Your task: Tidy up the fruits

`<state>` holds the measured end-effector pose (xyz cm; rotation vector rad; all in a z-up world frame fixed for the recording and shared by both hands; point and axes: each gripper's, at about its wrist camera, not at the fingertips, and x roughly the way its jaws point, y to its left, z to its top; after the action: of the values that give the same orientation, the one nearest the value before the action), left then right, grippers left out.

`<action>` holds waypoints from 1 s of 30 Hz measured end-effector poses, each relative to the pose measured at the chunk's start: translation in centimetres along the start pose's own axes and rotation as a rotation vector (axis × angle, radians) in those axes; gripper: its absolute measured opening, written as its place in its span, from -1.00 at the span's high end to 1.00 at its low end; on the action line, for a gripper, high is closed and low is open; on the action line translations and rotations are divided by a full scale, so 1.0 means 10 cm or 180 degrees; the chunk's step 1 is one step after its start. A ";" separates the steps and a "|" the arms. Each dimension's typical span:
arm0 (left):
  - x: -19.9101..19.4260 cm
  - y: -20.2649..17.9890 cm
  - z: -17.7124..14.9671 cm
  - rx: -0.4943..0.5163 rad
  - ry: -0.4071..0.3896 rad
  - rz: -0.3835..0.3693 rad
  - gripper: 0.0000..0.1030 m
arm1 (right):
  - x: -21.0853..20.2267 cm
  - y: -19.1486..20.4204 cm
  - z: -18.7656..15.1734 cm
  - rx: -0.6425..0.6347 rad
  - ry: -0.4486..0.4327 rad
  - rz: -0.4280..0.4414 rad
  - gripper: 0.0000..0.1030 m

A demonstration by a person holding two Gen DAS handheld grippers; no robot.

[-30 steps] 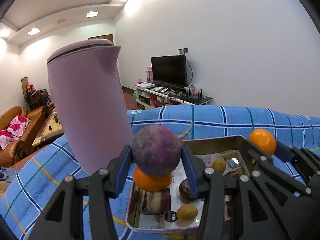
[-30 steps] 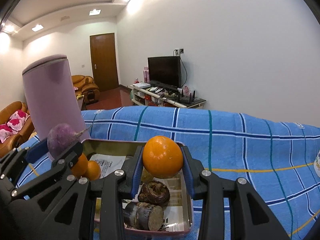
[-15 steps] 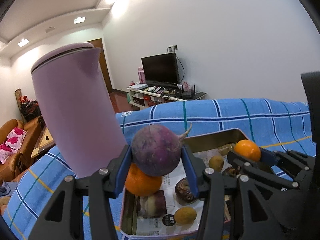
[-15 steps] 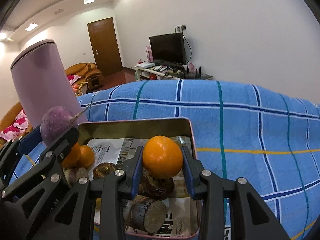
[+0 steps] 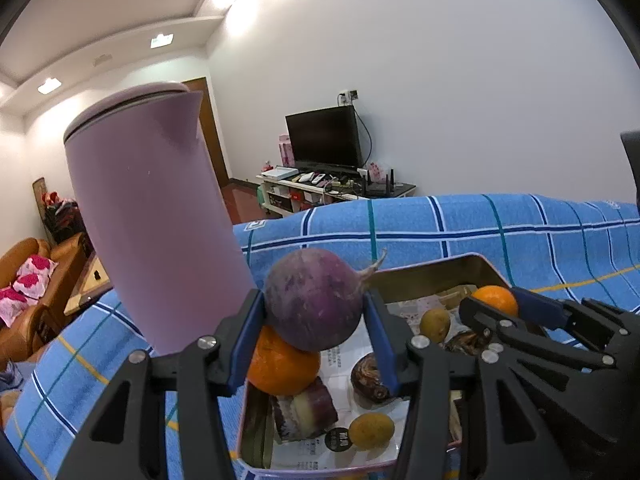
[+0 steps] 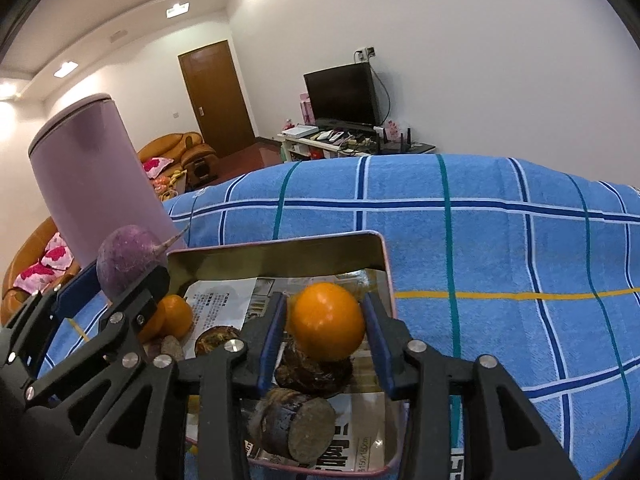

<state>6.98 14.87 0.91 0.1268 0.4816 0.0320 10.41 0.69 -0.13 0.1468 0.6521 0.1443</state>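
Two grippers over tin | left gripper clamps mottled purple radish | right gripper closed on glossy orange, possibly touching dark root beneath

Home living room. Evidence: flat-screen TV stood on a low white media stand cluttered with remotes and small boxes, router beside it, wall socket above with a cable running down. Orange leather sofa with pink floral cushions sat near a brown wooden door. Recessed ceiling lights in a stepped ceiling, plain white walls, reddish floor. Work surface was covered with a blue plaid towel, domestic not industrial. A lilac kettle stood on it. Second sofa visible in the left wrist view.
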 end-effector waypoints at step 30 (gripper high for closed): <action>-0.24 0.32 -0.07 -0.0567 -0.0344 0.0192 -1.00 | -0.81 0.15 -0.14 -0.0241 -0.1354 -0.0749 -0.87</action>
<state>4.52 17.99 1.79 -0.0318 0.3651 0.1264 3.05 0.86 3.79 0.0246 0.2355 -0.0888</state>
